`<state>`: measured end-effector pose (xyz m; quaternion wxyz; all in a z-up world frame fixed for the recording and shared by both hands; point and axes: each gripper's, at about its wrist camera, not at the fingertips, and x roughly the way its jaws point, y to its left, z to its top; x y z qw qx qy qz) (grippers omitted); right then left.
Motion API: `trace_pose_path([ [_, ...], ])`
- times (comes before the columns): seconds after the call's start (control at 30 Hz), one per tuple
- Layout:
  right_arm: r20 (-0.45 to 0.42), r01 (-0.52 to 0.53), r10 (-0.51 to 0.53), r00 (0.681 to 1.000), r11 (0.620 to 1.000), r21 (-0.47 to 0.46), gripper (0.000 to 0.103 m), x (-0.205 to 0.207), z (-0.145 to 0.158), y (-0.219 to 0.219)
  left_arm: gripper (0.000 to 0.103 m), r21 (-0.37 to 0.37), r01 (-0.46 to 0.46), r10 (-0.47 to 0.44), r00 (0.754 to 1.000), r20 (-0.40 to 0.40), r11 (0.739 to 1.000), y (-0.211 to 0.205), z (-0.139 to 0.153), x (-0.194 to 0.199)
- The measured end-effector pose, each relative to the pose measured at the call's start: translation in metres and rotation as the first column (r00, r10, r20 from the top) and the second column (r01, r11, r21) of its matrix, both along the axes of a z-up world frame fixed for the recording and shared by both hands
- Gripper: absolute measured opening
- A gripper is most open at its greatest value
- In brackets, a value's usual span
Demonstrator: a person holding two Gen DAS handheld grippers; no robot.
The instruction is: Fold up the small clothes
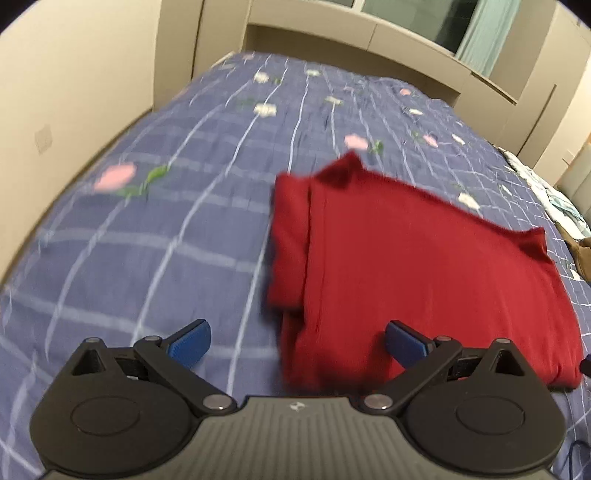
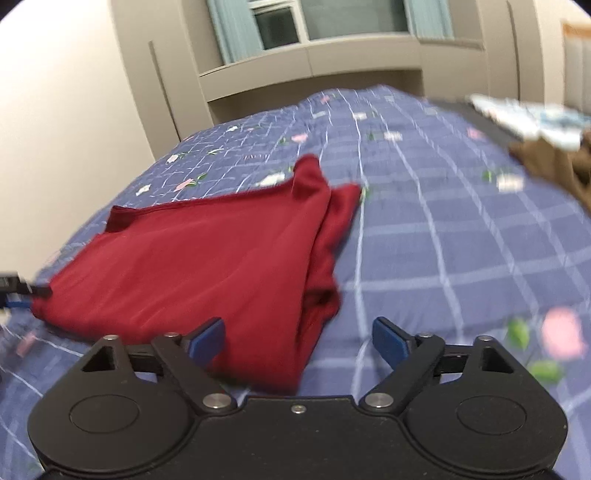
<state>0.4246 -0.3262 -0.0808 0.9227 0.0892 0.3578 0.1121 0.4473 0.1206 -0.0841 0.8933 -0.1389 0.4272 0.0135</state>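
Left wrist view: my left gripper (image 1: 297, 341) has its blue pads spread wide and holds nothing. The red garment (image 1: 406, 266) lies flat on the blue checked bedspread (image 1: 147, 240), already folded into a rough rectangle, ahead of me and to my right. Its near left corner sits between my fingers, closer to the right-hand pad, but I cannot tell whether either pad touches cloth. The long axis runs away from me toward the headboard (image 1: 351, 33), leaning right. A doubled layer shows along the garment's left edge, which is the edge nearest this gripper.

Right wrist view: my right gripper (image 2: 299, 341) is likewise spread and empty. Here the red garment (image 2: 192, 258) lies ahead and to my left on the bedspread (image 2: 461, 240), its stacked right edge running from a raised point at the far end down to a near corner between my fingers. At the frame's left margin a dark tip rests at the garment's far corner; I take it for the other gripper, though blur prevents certainty.

Judgement: the garment lies between the two grippers, each roughly as near to its own side's near corner. A further fold would likely carry the near edge along the long axis toward the far edge.
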Motion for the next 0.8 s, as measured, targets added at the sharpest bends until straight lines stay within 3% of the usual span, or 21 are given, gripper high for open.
trace_pose_path([
  [0.07, -0.011, 0.022, -0.022, 1.0, 0.999, 0.05, 0.079, -0.003, -0.002, 0.003, 0.102, -0.018, -0.021, 0.021, 1.0, -0.002, 1.0, 0.001, -0.005, -0.005],
  [0.17, -0.037, 0.047, -0.044, 0.998, 0.995, 0.089, 0.052, 0.001, -0.006, 0.005, 0.088, -0.079, -0.053, 0.053, 0.999, -0.003, 0.995, 0.009, -0.005, -0.003],
  [0.2, -0.05, 0.065, -0.06, 0.997, 0.993, 0.095, 0.04, 0.005, -0.007, 0.004, 0.079, -0.104, -0.063, 0.062, 0.998, -0.014, 0.993, 0.011, -0.006, -0.001],
  [0.27, -0.079, 0.087, -0.078, 0.994, 0.989, 0.118, 0.031, 0.012, -0.007, 0.002, 0.061, -0.157, -0.071, 0.065, 0.997, -0.043, 0.985, 0.015, -0.009, 0.004],
  [0.3, -0.083, 0.087, -0.077, 0.994, 0.99, 0.115, 0.023, 0.013, -0.006, 0.003, 0.048, -0.175, -0.063, 0.054, 0.997, -0.052, 0.983, 0.015, -0.01, 0.006],
  [0.4, -0.072, 0.053, -0.049, 0.996, 0.997, 0.058, 0.012, 0.012, 0.001, 0.008, 0.014, -0.149, -0.021, 0.012, 0.998, -0.056, 0.989, 0.005, -0.008, 0.008],
  [0.57, -0.044, 0.028, -0.029, 0.999, 0.999, -0.017, 0.009, 0.009, 0.017, 0.009, 0.008, -0.084, -0.025, 0.022, 0.999, -0.037, 0.996, -0.006, 0.009, 0.005],
  [0.8, -0.088, 0.045, -0.048, 0.995, 0.999, -0.03, 0.009, 0.012, -0.003, 0.003, 0.009, -0.126, -0.06, 0.051, 0.996, -0.077, 0.99, 0.004, -0.012, 0.006],
])
